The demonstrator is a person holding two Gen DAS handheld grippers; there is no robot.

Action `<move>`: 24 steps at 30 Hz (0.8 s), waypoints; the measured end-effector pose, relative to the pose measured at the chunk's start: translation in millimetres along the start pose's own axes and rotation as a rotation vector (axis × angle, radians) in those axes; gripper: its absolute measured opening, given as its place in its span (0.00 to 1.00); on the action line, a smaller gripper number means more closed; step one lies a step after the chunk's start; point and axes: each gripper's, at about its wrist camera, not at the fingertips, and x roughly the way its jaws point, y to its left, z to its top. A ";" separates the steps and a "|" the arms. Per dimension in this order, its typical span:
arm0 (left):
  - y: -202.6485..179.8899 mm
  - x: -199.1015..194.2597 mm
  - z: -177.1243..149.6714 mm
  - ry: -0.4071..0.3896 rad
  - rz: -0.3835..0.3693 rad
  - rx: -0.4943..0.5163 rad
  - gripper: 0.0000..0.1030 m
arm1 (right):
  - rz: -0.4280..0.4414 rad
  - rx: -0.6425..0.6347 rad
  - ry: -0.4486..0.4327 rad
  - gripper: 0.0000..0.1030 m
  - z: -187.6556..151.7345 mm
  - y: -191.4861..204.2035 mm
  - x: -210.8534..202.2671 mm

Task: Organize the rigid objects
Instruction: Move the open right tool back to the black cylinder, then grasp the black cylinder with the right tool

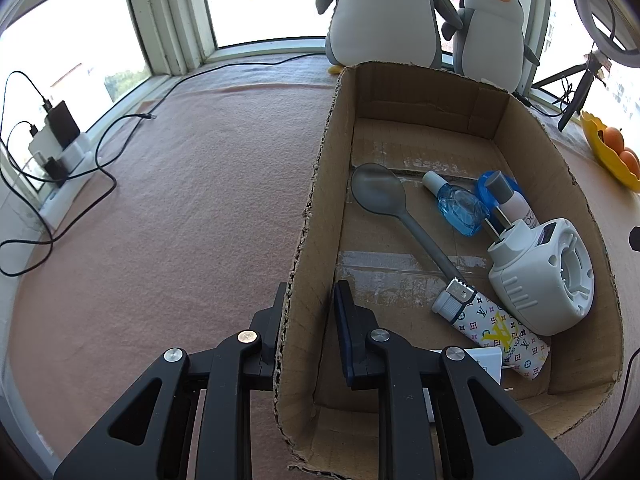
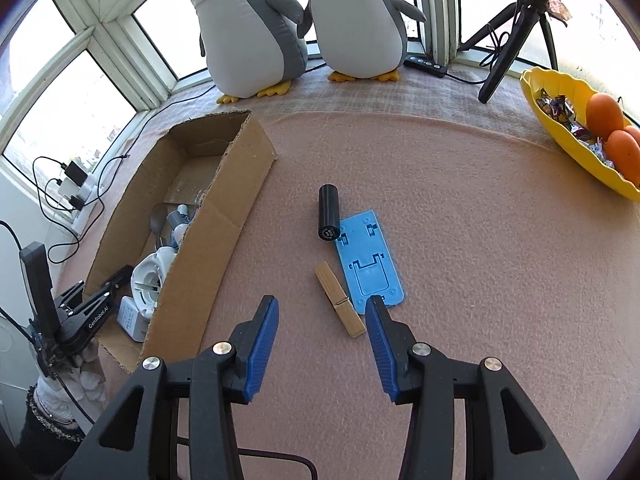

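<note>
An open cardboard box (image 1: 320,160) rests on the pink cloth, and my left gripper (image 1: 312,286) is shut on its near left wall, one finger outside and one inside. Inside lie a grey spoon (image 1: 380,196), a blue bottle (image 1: 460,204), a white plug-in device (image 1: 548,276), a patterned tube (image 1: 500,328) and a white charger (image 1: 486,360). My right gripper (image 2: 322,300) hangs open over the cloth to the right of the box (image 2: 224,208). A wooden clothespin (image 2: 340,300) lies just ahead between its fingers, closer to the right one. Beyond it are a blue flat stand (image 2: 368,260) and a black cylinder (image 2: 329,212).
Two plush penguins (image 2: 248,40) stand at the window behind the box. A yellow bowl (image 2: 560,120) with oranges sits at the far right, a black tripod (image 2: 508,52) beside it. A power strip (image 1: 60,156) with chargers and trailing cables lies along the left sill.
</note>
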 end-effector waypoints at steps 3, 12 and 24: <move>-0.2 0.0 0.0 0.000 0.000 0.000 0.18 | -0.013 -0.016 -0.010 0.40 11.3 4.6 5.2; 0.4 -0.1 -0.2 0.000 0.000 -0.001 0.18 | -0.066 -0.078 -0.020 0.40 47.0 19.8 34.9; 0.2 -0.1 0.0 0.001 0.000 -0.001 0.18 | -0.124 -0.118 0.071 0.33 64.6 18.7 80.4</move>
